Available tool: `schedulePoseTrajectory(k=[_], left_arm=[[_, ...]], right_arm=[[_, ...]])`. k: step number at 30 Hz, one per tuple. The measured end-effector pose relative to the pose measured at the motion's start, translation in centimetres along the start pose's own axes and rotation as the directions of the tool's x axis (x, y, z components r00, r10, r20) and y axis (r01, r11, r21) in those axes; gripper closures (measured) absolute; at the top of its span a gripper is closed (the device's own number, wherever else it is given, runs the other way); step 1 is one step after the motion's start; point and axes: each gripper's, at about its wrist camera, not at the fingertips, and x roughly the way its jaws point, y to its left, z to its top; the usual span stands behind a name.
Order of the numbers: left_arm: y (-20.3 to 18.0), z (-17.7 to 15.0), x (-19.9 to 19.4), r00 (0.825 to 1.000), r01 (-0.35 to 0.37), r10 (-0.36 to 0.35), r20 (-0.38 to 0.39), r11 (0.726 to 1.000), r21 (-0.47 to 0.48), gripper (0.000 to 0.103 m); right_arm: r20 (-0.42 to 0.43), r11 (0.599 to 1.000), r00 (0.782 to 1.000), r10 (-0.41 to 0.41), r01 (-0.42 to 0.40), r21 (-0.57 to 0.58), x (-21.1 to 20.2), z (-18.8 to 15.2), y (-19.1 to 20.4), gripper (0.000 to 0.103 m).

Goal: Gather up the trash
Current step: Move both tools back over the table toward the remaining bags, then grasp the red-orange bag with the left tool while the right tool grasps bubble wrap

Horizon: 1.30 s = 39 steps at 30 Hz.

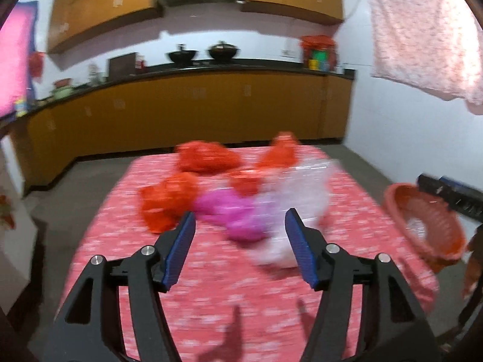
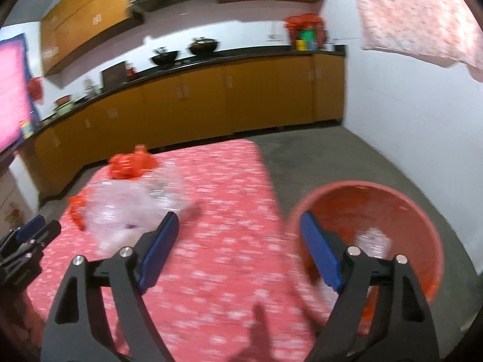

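Observation:
On the table with the red patterned cloth (image 1: pixel 211 286) lie crumpled plastic bags: several red ones (image 1: pixel 169 202), a pink one (image 1: pixel 238 214) and a clear one (image 1: pixel 299 193). My left gripper (image 1: pixel 240 221) is open and empty, above the cloth just short of the pink bag. An orange basket (image 2: pixel 401 208) stands off the table's right edge, with a clear wrapper (image 2: pixel 374 241) inside. My right gripper (image 2: pixel 238 223) is open and empty, above the table's right edge beside the basket. The clear bag (image 2: pixel 132 205) and a red bag (image 2: pixel 129 164) show left of it.
The basket also shows in the left wrist view (image 1: pixel 422 220), with the right gripper's body (image 1: pixel 449 193) by it. The left gripper's body (image 2: pixel 27 241) shows at the right view's left edge. Kitchen cabinets (image 1: pixel 181 111) run behind the table. A pink cloth (image 1: pixel 422 30) hangs at upper right.

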Motion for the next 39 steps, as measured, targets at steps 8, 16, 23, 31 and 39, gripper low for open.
schedulePoseTrajectory(k=[8, 16, 23, 31, 39], left_arm=[[6.7, -1.4, 2.4, 0.989, -0.138, 0.136, -0.053, 0.989, -0.050, 0.031], [10.7, -0.2, 6.4, 0.984, -0.163, 0.153, -0.094, 0.981, -0.108, 0.016], [11.0, 0.9, 8.3, 0.985, -0.154, 0.148, -0.091, 0.986, -0.069, 0.011], [11.2, 1.9, 10.6, 0.987, -0.124, 0.119, -0.112, 0.991, -0.047, 0.010], [10.9, 2.3, 12.0, 0.986, -0.097, 0.092, -0.138, 0.995, -0.032, 0.010]], right_arm=[[-0.039, 0.991, 0.991, 0.131, -0.131, 0.008, 2.7, 1.9, 8.3, 0.034], [-0.117, 0.994, 0.988, 0.104, -0.106, -0.014, 6.2, 2.5, 12.7, 0.050], [-0.175, 0.996, 0.982, 0.077, -0.083, -0.029, 7.7, 1.3, 11.9, 0.093], [-0.104, 0.998, 0.994, 0.029, -0.035, -0.051, 6.1, 0.8, 8.6, 0.097], [-0.117, 0.998, 0.993, -0.033, 0.026, -0.063, 7.0, -0.9, 5.7, 0.098]])
